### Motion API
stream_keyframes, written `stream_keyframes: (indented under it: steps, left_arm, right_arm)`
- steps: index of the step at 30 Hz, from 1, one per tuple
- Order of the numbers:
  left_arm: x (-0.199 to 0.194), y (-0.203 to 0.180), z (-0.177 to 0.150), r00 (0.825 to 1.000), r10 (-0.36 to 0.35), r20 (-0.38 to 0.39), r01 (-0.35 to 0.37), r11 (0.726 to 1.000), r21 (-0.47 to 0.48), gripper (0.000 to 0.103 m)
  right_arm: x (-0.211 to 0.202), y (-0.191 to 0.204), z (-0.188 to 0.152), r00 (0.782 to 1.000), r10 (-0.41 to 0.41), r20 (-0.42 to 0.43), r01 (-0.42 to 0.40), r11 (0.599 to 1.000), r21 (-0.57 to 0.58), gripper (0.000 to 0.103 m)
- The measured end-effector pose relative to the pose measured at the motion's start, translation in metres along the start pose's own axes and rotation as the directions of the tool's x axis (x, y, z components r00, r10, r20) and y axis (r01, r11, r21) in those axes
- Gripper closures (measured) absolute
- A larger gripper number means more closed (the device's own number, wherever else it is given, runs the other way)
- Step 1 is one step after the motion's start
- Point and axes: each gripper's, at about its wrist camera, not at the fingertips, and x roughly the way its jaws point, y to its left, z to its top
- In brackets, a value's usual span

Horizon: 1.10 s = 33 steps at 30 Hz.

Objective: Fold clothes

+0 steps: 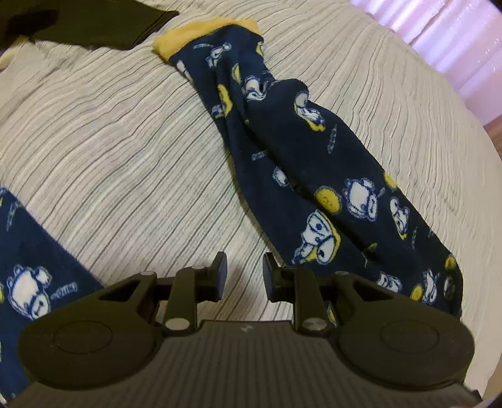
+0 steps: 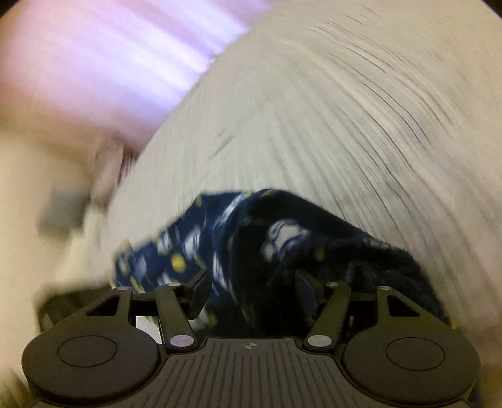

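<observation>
A navy fleece garment [image 1: 298, 163] printed with white bears and yellow dots lies stretched across the striped bedspread [image 1: 125, 141]. Its yellow cuff [image 1: 204, 34] is at the far end. Another part of the same print [image 1: 31, 251] shows at the lower left. My left gripper [image 1: 244, 276] hovers just left of the near end of the garment. Its fingers stand a little apart over bare bedspread, with nothing between them. In the blurred right wrist view, my right gripper [image 2: 251, 292] is open, and the bunched navy garment [image 2: 188, 251] lies between its fingers.
A black garment [image 1: 94, 22] lies at the far left of the bed. A pink curtain [image 1: 439, 31] hangs beyond the bed's right edge, and a strip of floor [image 1: 492, 125] shows below it. The curtain [image 2: 109, 62] also fills the upper left of the right wrist view.
</observation>
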Motion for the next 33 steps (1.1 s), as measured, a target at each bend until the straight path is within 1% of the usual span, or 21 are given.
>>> stream_keyframes:
  steps: [1, 2, 3, 5, 6, 8, 9, 10, 11, 12, 14, 16, 18, 19, 20, 21, 22, 24, 28, 31, 33]
  left_arm:
    - [0.000, 0.000, -0.001, 1.000, 0.000, -0.003, 0.000, 1.000, -0.005, 0.084]
    - [0.000, 0.001, -0.001, 1.000, 0.000, -0.007, 0.000, 1.000, -0.008, 0.084]
    - [-0.002, 0.002, -0.001, 1.000, 0.001, -0.004, -0.001, 1.000, -0.006, 0.084]
    - [-0.007, 0.004, 0.003, 1.000, 0.006, 0.011, -0.006, 1.000, -0.002, 0.084]
    - [-0.010, 0.006, 0.006, 1.000, 0.011, 0.024, -0.011, 1.000, 0.000, 0.084]
    - [-0.015, 0.010, 0.013, 0.999, 0.016, 0.047, -0.016, 1.000, 0.000, 0.084]
    - [-0.017, 0.012, 0.016, 0.998, 0.017, 0.058, -0.017, 1.000, -0.003, 0.084]
    - [-0.018, 0.014, 0.020, 0.998, 0.019, 0.068, -0.018, 1.000, -0.004, 0.084]
    - [-0.017, 0.015, 0.023, 0.997, 0.022, 0.073, -0.022, 1.000, 0.004, 0.084]
    - [-0.016, 0.016, 0.026, 0.997, 0.025, 0.077, -0.026, 1.000, 0.014, 0.083]
    - [-0.011, 0.019, 0.032, 0.996, 0.035, 0.079, -0.038, 0.999, 0.032, 0.081]
    - [-0.005, 0.024, 0.039, 0.996, 0.052, 0.073, -0.055, 0.997, 0.050, 0.081]
    - [-0.001, 0.029, 0.050, 0.995, 0.067, 0.080, -0.073, 0.995, 0.072, 0.081]
    - [0.000, 0.032, 0.057, 0.993, 0.074, 0.088, -0.082, 0.993, 0.086, 0.080]
    - [0.002, 0.034, 0.065, 0.991, 0.082, 0.102, -0.092, 0.991, 0.099, 0.077]
    - [0.003, 0.036, 0.075, 0.989, 0.090, 0.116, -0.103, 0.988, 0.112, 0.073]
    - [0.004, 0.038, 0.084, 0.987, 0.091, 0.131, -0.107, 0.987, 0.121, 0.071]
    - [0.010, 0.040, 0.108, 0.983, 0.094, 0.158, -0.117, 0.982, 0.145, 0.068]
    - [0.026, 0.030, 0.164, 0.974, 0.092, 0.209, -0.140, 0.963, 0.230, 0.064]
    - [0.040, 0.018, 0.209, 0.966, 0.082, 0.245, -0.156, 0.941, 0.301, 0.059]
    - [0.051, 0.009, 0.234, 0.962, 0.074, 0.261, -0.162, 0.929, 0.332, 0.052]
  right_arm:
    - [0.008, -0.007, 0.007, 1.000, 0.020, -0.022, -0.018, 0.997, 0.071, 0.042]
    - [0.016, -0.014, 0.015, 0.998, 0.041, -0.042, -0.035, 0.989, 0.143, 0.054]
    - [0.021, -0.019, 0.022, 0.997, 0.060, -0.045, -0.050, 0.981, 0.189, 0.093]
    - [0.017, -0.019, 0.037, 0.996, 0.082, 0.032, -0.087, 0.979, 0.186, 0.094]
    - [0.006, -0.018, 0.049, 0.989, 0.092, 0.120, -0.111, 0.981, 0.162, 0.094]
    - [-0.016, -0.024, 0.073, 0.952, 0.054, 0.302, -0.109, 0.980, 0.168, 0.094]
    - [-0.025, -0.032, 0.085, 0.928, 0.009, 0.374, -0.088, 0.977, 0.193, 0.094]
    - [-0.027, -0.042, 0.097, 0.910, -0.052, 0.411, -0.049, 0.971, 0.232, 0.094]
    - [-0.030, -0.053, 0.108, 0.888, -0.115, 0.446, -0.012, 0.962, 0.272, 0.094]
    - [-0.028, -0.063, 0.118, 0.877, -0.167, 0.452, 0.017, 0.948, 0.317, 0.093]
    - [-0.009, -0.084, 0.129, 0.902, -0.229, 0.365, 0.063, 0.908, 0.415, 0.093]
    - [0.006, -0.097, 0.136, 0.915, -0.284, 0.285, 0.124, 0.873, 0.472, 0.080]
    - [0.010, -0.096, 0.138, 0.918, -0.294, 0.266, 0.142, 0.871, 0.471, 0.076]
    - [0.008, -0.091, 0.138, 0.918, -0.287, 0.275, 0.138, 0.879, 0.456, 0.058]
    - [0.005, -0.084, 0.137, 0.916, -0.282, 0.284, 0.136, 0.886, 0.443, 0.029]
    - [0.001, -0.077, 0.136, 0.911, -0.288, 0.294, 0.144, 0.892, 0.429, 0.019]
    - [-0.007, -0.070, 0.134, 0.902, -0.307, 0.305, 0.166, 0.896, 0.411, 0.016]
    - [-0.017, -0.055, 0.128, 0.883, -0.363, 0.298, 0.240, 0.894, 0.377, 0.016]
    - [-0.030, -0.026, 0.113, 0.834, -0.483, 0.266, 0.402, 0.863, 0.306, 0.016]
    - [-0.030, -0.017, 0.095, 0.823, -0.502, 0.266, 0.440, 0.859, 0.262, 0.016]
    - [-0.026, -0.009, 0.091, 0.805, -0.527, 0.271, 0.476, 0.848, 0.234, 0.016]
